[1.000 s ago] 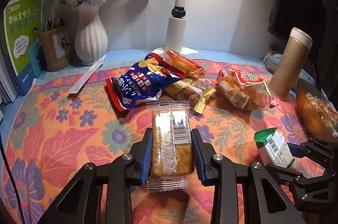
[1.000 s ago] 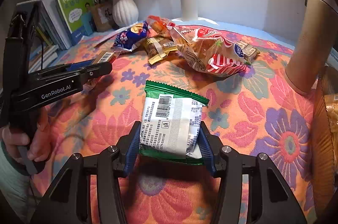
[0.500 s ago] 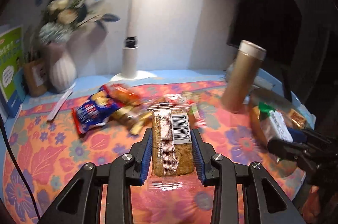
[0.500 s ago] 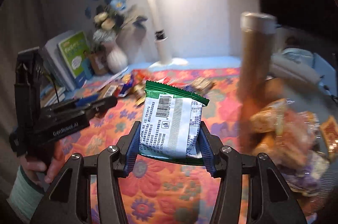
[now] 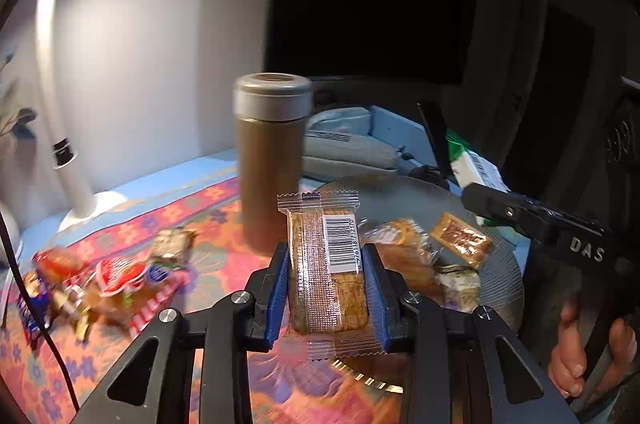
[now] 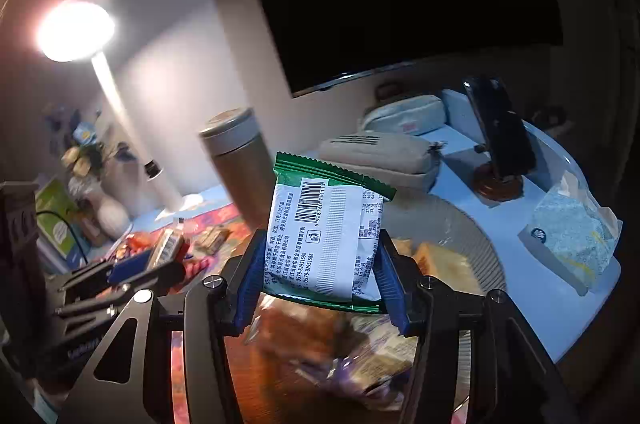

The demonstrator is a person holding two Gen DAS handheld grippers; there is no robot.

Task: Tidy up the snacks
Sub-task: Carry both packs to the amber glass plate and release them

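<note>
Two tools (image 5: 325, 298) (image 6: 317, 278), one flask (image 5: 271, 160), one plate (image 5: 502, 280) (several snacks), two pouches (image 6: 378, 154) (image 6: 404, 114)

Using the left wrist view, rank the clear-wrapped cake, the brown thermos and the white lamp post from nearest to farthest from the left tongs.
1. Clear-wrapped cake, clamped in the left tongs.
2. Brown thermos, upright just behind, slightly left.
3. White lamp post, far left by the wall.
</note>
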